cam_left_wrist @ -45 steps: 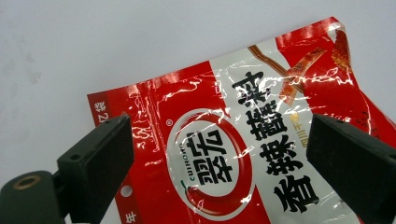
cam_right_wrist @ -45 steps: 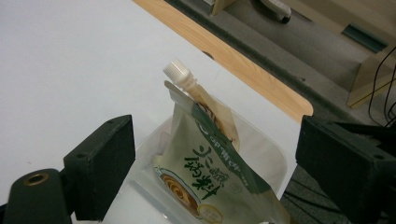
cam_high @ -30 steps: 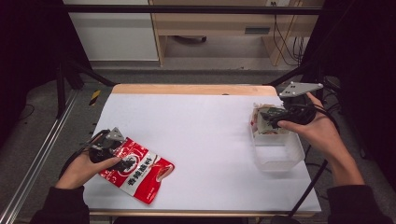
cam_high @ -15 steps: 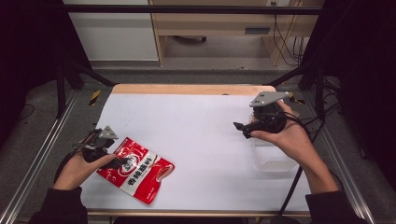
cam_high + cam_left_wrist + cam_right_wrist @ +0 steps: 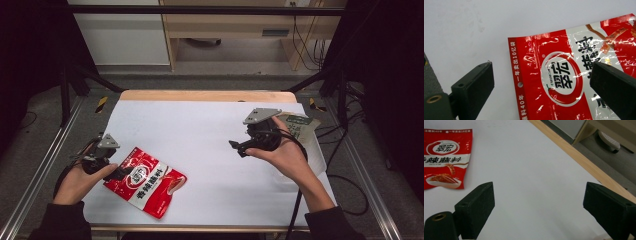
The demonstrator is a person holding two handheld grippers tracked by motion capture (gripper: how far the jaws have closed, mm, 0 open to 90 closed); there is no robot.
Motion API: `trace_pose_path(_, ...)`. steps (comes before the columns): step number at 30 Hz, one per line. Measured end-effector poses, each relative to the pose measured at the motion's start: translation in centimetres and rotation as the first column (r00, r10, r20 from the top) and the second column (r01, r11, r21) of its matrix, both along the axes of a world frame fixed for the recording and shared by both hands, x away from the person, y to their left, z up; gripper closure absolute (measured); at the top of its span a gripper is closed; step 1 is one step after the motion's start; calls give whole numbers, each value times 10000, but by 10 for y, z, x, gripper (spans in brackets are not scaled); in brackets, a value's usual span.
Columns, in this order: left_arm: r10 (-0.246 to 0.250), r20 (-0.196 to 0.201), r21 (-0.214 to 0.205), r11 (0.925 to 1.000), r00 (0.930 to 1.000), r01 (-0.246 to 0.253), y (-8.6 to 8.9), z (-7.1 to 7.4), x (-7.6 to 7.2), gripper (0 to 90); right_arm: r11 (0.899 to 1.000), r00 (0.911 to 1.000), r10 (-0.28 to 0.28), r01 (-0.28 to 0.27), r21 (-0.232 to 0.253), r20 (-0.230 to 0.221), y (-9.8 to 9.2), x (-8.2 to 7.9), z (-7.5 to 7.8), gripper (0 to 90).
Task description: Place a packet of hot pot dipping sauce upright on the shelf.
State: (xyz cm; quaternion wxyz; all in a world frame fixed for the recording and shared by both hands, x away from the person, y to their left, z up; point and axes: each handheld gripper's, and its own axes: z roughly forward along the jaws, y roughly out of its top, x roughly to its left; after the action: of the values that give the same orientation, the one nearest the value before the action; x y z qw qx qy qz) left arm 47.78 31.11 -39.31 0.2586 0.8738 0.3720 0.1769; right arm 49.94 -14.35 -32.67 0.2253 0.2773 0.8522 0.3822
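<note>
One red packet (image 5: 145, 181) is lying flat on the white table (image 5: 200, 130), near the front left corner, with its printed face up. In the left gripper view the packet (image 5: 574, 75) is showing a round red logo and a small punched hole near its top edge.

Two grippers are showing in the high view, one in each hand. The left gripper (image 5: 116, 173) is sitting at the packet's upper left corner; its jaws are standing wide apart, one over bare table and the other over the packet's face, and nothing is being pinched between them. The right gripper (image 5: 236, 146) is hovering over bare table right of centre, well apart from the packet, and its jaws are also spread wide with nothing between them.

One clear plastic box (image 5: 307, 150) is standing at the right edge of the table, behind the right hand (image 5: 282, 155). One green-printed packet (image 5: 298, 126) is resting in it.
</note>
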Motion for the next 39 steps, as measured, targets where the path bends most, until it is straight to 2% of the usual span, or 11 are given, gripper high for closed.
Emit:
trace_pose_path(9, 312, 74, 108, 9995, 9995, -313, 7, -3, -4, 60, 9987, 9990, 369, -361, 354, -244, 22, -7, -22, 99)
trace_pose_path(12, 396, 126, 18, 9992, 9991, -396, 8, -5, -6, 64, 9987, 9987, 422, -415, 280, -270, 28, -10, -29, 104)
trace_pose_path(15, 624, 233, -108, 9980, 9978, -622, 10, -8, -9, 70, 9982, 9987, 406, -392, 444, -300, 31, -14, -37, 118)
trace_pose_path(19, 821, 263, -74, 9966, 9963, -820, 13, -15, -12, 79, 9979, 9983, 420, -399, 506, -410, 36, -20, -54, 121)
trace_pose_path(24, 1138, 557, -234, 9934, 9919, -1126, 18, -19, -17, 103, 9984, 9982, 254, -226, 512, -536, 39, -24, -70, 129)
trace_pose_path(27, 1388, 733, -447, 9897, 9876, -1358, 23, -21, -22, 104, 9998, 9986, 18, -7, 219, -538, 42, -26, -86, 128)
trace_pose_path(31, 1852, 849, -740, 9810, 9790, -1791, 31, -23, -29, 99, 9986, 9983, -176, 203, 486, -558, 44, -30, -103, 129)
trace_pose_path(34, 2112, 944, -1024, 9741, 9729, -2015, 39, -26, -34, 97, 9968, 9970, -288, 340, 723, -716, 43, -34, -108, 129)
trace_pose_path(36, 2244, 958, -1191, 9698, 9698, -2127, 43, -30, -36, 96, 9953, 9975, -303, 360, 894, -645, 42, -38, -110, 131)
trace_pose_path(39, 2326, 967, -1271, 9672, 9677, -2198, 47, -34, -39, 96, 9939, 9971, -480, 536, 966, -595, 39, -41, -114, 133)
